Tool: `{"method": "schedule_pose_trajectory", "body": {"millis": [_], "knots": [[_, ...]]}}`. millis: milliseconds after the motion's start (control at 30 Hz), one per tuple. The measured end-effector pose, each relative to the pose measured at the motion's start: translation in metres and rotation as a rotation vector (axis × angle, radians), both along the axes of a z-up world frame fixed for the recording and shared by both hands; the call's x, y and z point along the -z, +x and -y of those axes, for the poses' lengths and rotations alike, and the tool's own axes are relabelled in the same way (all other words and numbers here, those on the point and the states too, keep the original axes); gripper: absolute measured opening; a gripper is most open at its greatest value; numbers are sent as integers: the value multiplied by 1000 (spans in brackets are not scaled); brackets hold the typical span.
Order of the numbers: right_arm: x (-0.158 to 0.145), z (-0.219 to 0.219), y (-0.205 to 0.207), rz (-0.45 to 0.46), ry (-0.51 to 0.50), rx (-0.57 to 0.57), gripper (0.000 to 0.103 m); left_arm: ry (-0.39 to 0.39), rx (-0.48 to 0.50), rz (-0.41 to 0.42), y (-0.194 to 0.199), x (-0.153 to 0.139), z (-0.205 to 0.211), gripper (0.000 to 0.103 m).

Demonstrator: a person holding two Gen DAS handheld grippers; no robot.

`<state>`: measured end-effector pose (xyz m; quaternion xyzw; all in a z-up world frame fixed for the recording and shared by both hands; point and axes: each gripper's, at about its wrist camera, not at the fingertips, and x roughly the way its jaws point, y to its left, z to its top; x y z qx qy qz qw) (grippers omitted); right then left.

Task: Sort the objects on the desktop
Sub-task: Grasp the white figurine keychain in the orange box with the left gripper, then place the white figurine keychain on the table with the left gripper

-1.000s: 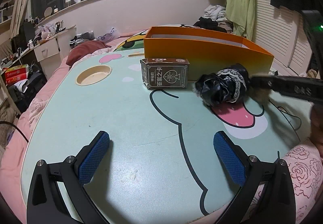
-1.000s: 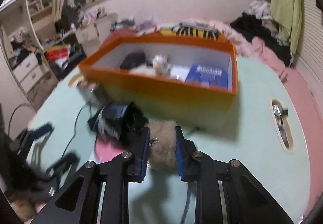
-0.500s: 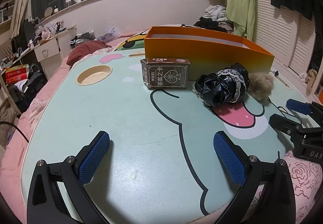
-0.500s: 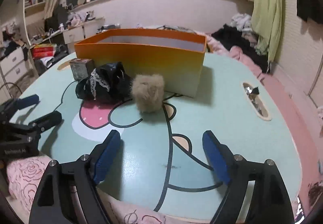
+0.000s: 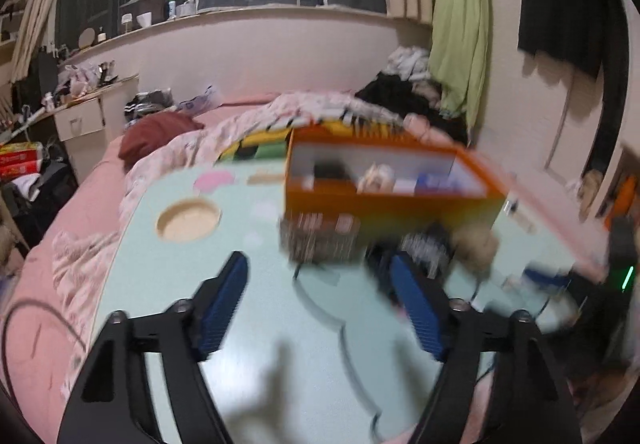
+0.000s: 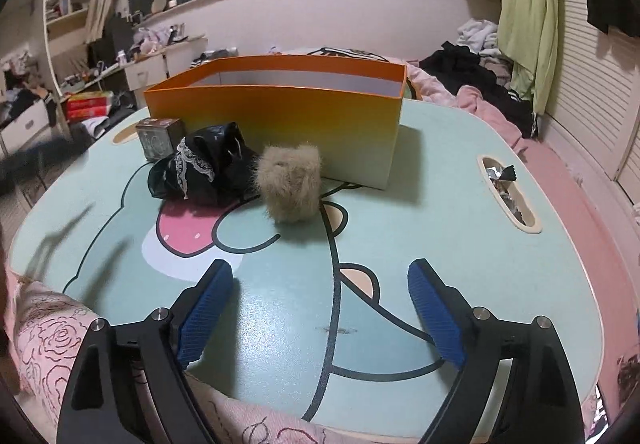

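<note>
An orange box (image 6: 276, 119) stands on the pale green cartoon table (image 6: 420, 211); in the blurred left wrist view (image 5: 384, 203) it holds several items. In front of it lie a dark card box (image 6: 158, 137), a black lace-trimmed bundle (image 6: 204, 167) and a tan furry ball (image 6: 289, 183). My right gripper (image 6: 320, 312) is open and empty, low near the table's front edge, short of the ball. My left gripper (image 5: 320, 304) is open and empty, raised above the table, facing the card box (image 5: 320, 240) and the bundle (image 5: 424, 244).
A round cup recess (image 5: 188, 219) sits in the table at the left. A slot recess with foil wrappers (image 6: 506, 191) sits at the right. A pink quilt (image 6: 44, 332) borders the table's front edge. A bed with heaped clothes (image 6: 472, 63) lies behind.
My left gripper has lifted and moved forward toward the card box and orange box, blurring its view. My right gripper, which let go of the furry ball earlier, stays open and still.
</note>
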<state>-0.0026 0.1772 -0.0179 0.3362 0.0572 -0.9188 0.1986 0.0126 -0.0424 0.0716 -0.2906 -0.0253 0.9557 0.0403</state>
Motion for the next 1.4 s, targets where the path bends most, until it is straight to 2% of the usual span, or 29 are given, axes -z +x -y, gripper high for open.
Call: {"method": "schedule_pose_trajectory", "body": {"millis": [67,100,267,367,433,567,733,800,867,900,967,1067,1167,1233,1300,1367,1400], "knots": [[0,0,0,0,-1,-1,90,10,45,26,-20,-16,-8,66],[0,1,0,0,-1,0,90,12,77,49,-35,-24,-16,59],[-1,1,2,0,-2,-2,90,13,155,207,-104,-33,-53,57],[-1,1,2,0,-2,-3,90,9,166,340,-146,-20,-70,57],[-1,1,2,0,-3,-3,90,-21,144,403,-167,-10,-78,57],[0,5,1,0,0,-5,90,-86,93,473,-198,9,-89,57],[0,6,1,0,0,-6,90,-66,35,540,-220,33,-84,56],[0,6,1,0,0,-6,90,-91,58,591,-224,47,-89,39],[0,6,1,1,0,-6,90,-181,75,554,-220,48,-100,37],[0,6,1,1,-1,-6,90,-190,83,546,-219,48,-103,37],[0,6,1,1,-1,-7,90,-154,86,535,-216,46,-99,37],[0,6,1,0,-1,-6,91,-80,106,411,-196,26,-89,37],[0,6,1,1,-1,-6,91,-4,158,252,-146,-9,-75,37],[0,7,1,0,-1,-6,91,22,190,178,-110,-24,-65,37],[-1,6,1,0,-1,-7,91,41,211,132,-72,-32,-52,37],[-1,7,1,0,-1,-7,91,58,212,115,-35,-26,-39,37],[-1,6,1,0,-1,-7,91,59,210,117,-30,-23,-36,37]]}}
